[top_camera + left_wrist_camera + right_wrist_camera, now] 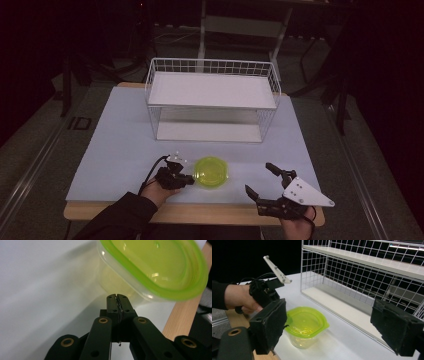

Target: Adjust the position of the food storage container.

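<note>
A clear tub with a lime-green lid (211, 172) stands near the table's front edge. My left gripper (189, 179) is just left of it, held in a hand. In the left gripper view its jaws (116, 297) are pressed together with nothing between them, and their tips sit against the tub (155, 267) just under the lid's rim. My right gripper (258, 178) rests at the front right, apart from the tub, jaws wide open and empty. The right gripper view shows its black pads (270, 325) either side of the tub (305, 323), with the left gripper (265, 290) behind.
A white wire rack (212, 100) with two shelves stands at the back middle of the white table (115, 145). The wooden front edge (200, 212) runs close below both hands. Dark floor surrounds the table.
</note>
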